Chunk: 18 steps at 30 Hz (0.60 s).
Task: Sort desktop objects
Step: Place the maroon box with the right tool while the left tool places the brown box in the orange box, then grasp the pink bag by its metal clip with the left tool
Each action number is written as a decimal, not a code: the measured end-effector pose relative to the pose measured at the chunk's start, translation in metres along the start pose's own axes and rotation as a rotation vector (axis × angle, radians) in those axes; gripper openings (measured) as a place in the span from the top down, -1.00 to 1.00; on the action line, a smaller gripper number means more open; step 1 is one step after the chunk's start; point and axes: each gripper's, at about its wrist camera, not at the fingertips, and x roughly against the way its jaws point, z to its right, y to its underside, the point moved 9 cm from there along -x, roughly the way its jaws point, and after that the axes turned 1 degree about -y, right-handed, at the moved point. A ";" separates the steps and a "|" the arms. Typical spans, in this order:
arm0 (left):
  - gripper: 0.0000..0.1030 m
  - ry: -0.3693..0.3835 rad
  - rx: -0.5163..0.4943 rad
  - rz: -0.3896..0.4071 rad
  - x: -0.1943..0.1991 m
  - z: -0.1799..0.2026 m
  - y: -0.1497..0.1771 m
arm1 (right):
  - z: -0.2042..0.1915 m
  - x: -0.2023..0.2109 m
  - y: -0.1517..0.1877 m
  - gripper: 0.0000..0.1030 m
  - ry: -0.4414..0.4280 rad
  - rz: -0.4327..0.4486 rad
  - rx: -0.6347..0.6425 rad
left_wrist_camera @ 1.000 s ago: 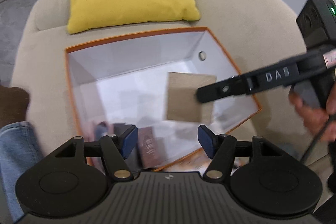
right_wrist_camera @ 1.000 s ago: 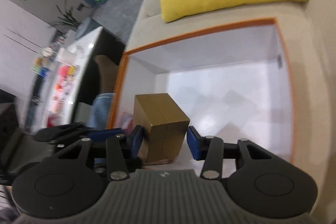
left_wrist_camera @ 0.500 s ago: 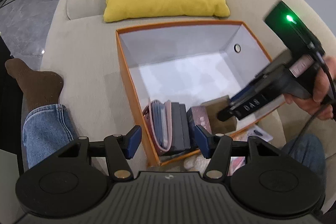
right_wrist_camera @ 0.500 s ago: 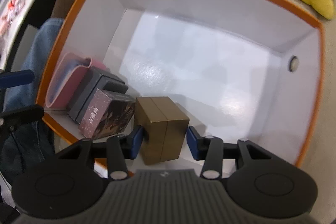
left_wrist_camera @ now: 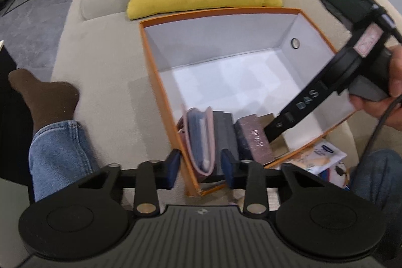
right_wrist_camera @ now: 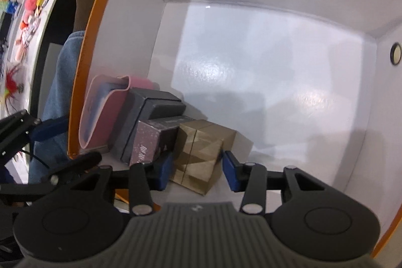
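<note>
Since a second ago the gold box (right_wrist_camera: 201, 155) has come down beside the purple box (right_wrist_camera: 150, 142) in the tray (right_wrist_camera: 95, 42); the right gripper (right_wrist_camera: 196, 167), now slackened around it, should back straight out, left gripper (left_wrist_camera: 201, 165) open, empty.

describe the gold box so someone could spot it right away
Find the orange-rimmed box with the white interior. A row of items stands along its near wall; the gold box ends that row, beside the purple speckled box. It alone is plain metallic gold.
</note>
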 end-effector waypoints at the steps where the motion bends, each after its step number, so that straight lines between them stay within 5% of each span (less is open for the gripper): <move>1: 0.36 0.000 0.007 -0.001 0.000 -0.001 0.000 | 0.002 0.001 0.001 0.31 -0.001 0.001 -0.002; 18: 0.39 -0.033 0.025 0.001 0.016 0.002 0.002 | 0.019 0.015 0.020 0.44 -0.024 0.048 0.017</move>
